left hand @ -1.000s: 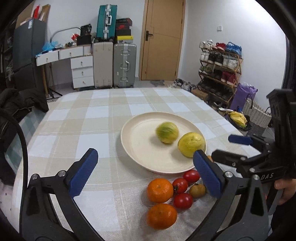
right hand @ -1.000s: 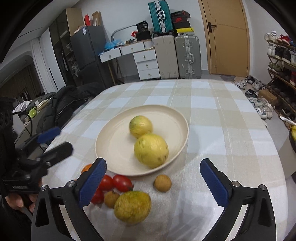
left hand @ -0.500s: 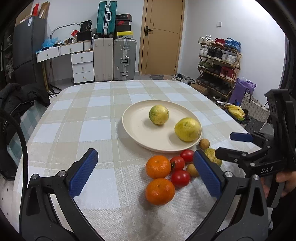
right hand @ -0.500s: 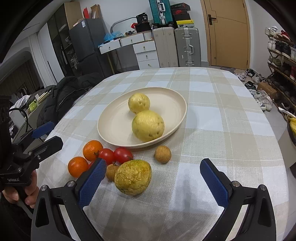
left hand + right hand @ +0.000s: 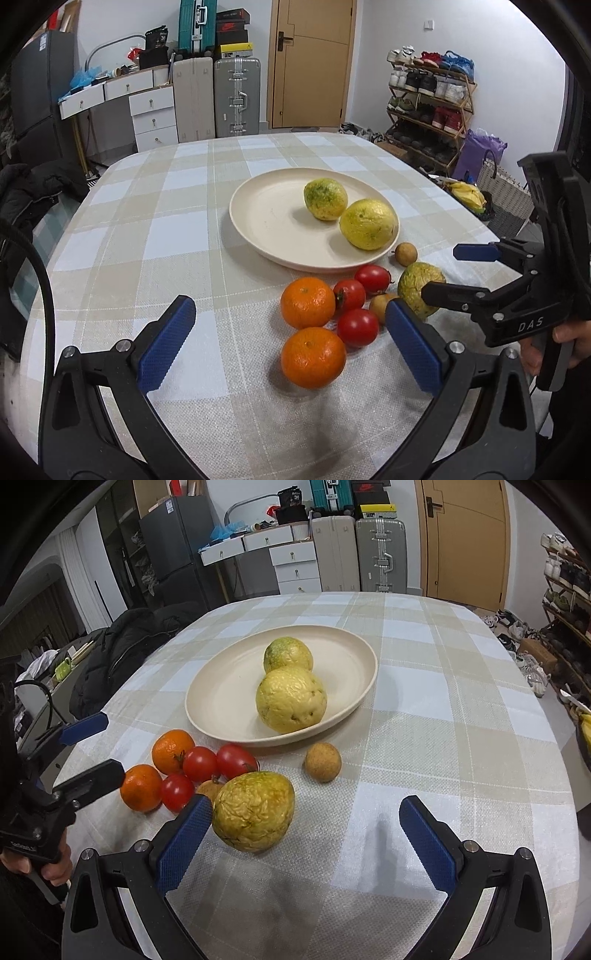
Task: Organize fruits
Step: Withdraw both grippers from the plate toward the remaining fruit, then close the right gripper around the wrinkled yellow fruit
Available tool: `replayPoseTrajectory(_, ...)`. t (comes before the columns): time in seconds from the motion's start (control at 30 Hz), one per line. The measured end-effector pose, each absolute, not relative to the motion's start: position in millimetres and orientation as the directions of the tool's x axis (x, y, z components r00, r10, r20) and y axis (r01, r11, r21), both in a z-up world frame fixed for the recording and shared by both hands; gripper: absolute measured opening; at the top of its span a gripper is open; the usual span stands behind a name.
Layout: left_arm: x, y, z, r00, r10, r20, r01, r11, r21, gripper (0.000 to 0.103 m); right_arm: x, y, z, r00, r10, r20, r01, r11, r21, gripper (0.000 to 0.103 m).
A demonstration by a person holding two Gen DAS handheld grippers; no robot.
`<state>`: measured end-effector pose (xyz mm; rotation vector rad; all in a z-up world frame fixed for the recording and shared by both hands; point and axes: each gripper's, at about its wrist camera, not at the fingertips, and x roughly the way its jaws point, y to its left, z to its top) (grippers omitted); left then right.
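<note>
A cream plate [image 5: 273,225] [image 5: 221,701] on the checked tablecloth holds two yellow-green fruits [image 5: 367,229] [image 5: 291,699]. In front of it lie a third wrinkled yellow-green fruit [image 5: 254,810] [image 5: 419,286], two oranges [image 5: 313,356] [image 5: 141,787], three red tomatoes [image 5: 357,326] [image 5: 199,763] and two small brown fruits [image 5: 322,761] [image 5: 405,253]. My left gripper [image 5: 290,349] is open and empty, just before the near orange. My right gripper [image 5: 304,836] is open and empty; the wrinkled fruit lies by its left finger.
A black jacket [image 5: 122,653] hangs on a chair at the table's left side. Suitcases [image 5: 236,96], white drawers and a door stand behind the table. A shoe rack [image 5: 428,99] and bags stand off the right edge.
Both grippers have pulled back toward the table's near edge. The plate looks farther away, and more of the loose fruit shows in front of the fingers.
</note>
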<state>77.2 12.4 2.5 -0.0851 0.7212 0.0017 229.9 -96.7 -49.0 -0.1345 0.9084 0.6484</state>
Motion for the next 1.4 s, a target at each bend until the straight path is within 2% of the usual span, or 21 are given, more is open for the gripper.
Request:
replayPoseTrajectory(0.87,90.2,-1.3,-28.9,0.648,-0.022,-0.761,0.015,1.000,-0.016,0.102,231.2,-89.5,-64.4,0.401,0.444,-0.801,-0.595,0.791,0.141,0.103)
replayPoseTrajectory(1.23,92.8,0.8,-33.6,0.625,-0.028,-0.780,0.023,1.000,-0.017,0.102,227.5,-90.4,-61.3,0.360,0.522,-0.773,-0.621,0.752,0.219,0.102)
replayPoseTrajectory(1.33,92.9,0.9,-33.1,0.624,-0.035,-0.781,0.026,0.999,-0.023,0.102,223.4,-88.1,-58.5,0.336,0.555,-0.761,-0.646,0.724,0.243,0.093)
replayPoseTrajectory(1.37,92.4,0.5,-32.6,0.626,-0.037,-0.779,0.028,0.999,-0.025,0.102,222.0,-86.4,-57.8,0.328,0.564,-0.758,-0.656,0.713,0.247,0.086)
replayPoseTrajectory(1.4,92.1,0.0,-32.2,0.627,-0.037,-0.778,0.030,0.999,-0.024,0.102,219.6,-85.0,-57.9,0.324,0.566,-0.759,-0.661,0.708,0.246,0.082)
